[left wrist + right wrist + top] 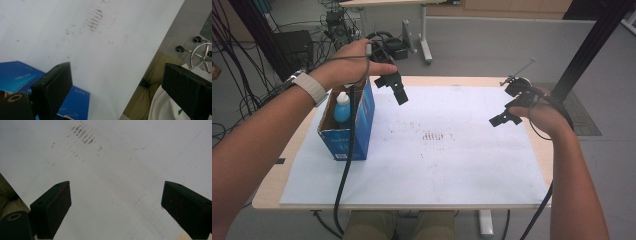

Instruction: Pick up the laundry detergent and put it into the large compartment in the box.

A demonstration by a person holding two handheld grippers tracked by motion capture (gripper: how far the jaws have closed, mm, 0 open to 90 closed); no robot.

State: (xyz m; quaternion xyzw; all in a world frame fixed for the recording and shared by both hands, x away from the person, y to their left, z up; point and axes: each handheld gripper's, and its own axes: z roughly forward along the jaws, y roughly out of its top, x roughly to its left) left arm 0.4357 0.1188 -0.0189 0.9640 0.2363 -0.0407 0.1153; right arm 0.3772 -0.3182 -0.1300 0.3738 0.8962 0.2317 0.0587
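Here both hand-held grippers, left [398, 90] and right [504, 118], hover spread beside a blue box [348, 131].

On the white-topped bench [492, 185], an open blue box [359, 125] holding a white bottle [342, 108] stands at the left, the left hand-held gripper [395, 88] raised just beside it and the right hand-held gripper [507, 116] well apart, over the right edge.

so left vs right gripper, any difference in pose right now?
The left gripper hangs beside the blue box at the sheet's far left; the right gripper hangs near the sheet's right edge, with no object nearby. Both are open, empty and off the white sheet.
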